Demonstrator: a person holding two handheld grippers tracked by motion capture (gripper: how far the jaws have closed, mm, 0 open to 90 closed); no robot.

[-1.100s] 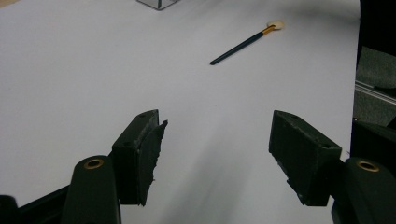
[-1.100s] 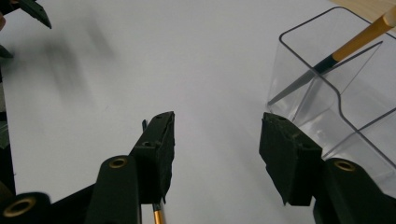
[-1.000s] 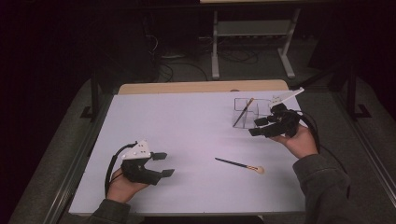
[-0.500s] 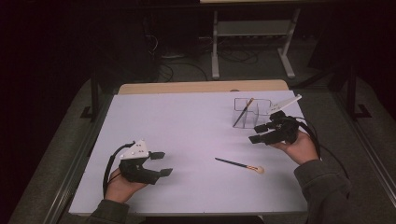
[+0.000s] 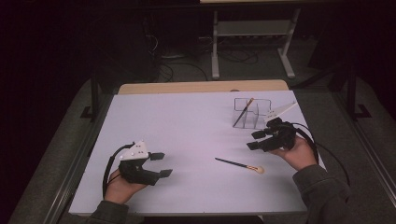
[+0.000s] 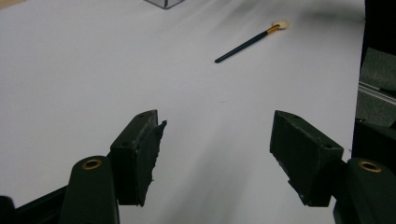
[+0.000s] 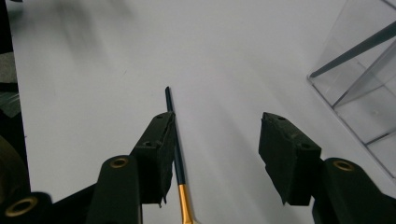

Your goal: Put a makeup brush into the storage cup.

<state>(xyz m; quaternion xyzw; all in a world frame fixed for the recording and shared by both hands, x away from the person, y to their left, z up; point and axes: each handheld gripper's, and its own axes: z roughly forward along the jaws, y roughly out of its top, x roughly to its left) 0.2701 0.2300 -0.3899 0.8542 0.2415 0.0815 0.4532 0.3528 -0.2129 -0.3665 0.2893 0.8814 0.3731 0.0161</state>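
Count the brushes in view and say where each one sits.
2. One brush lies flat on the white table, just below the right tongs. Another brush leans inside the clear organizer at the far right. Its other compartments are hard to make out.

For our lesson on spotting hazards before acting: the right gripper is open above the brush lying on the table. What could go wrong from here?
1. In the right gripper view the brush lies beside one jaw, not centred in the right gripper, so closing may push it aside.
2. The handle is thin and flat on the table; the jaws may scrape the surface or miss.
3. The clear organizer stands near that hand, so a swing could knock it.
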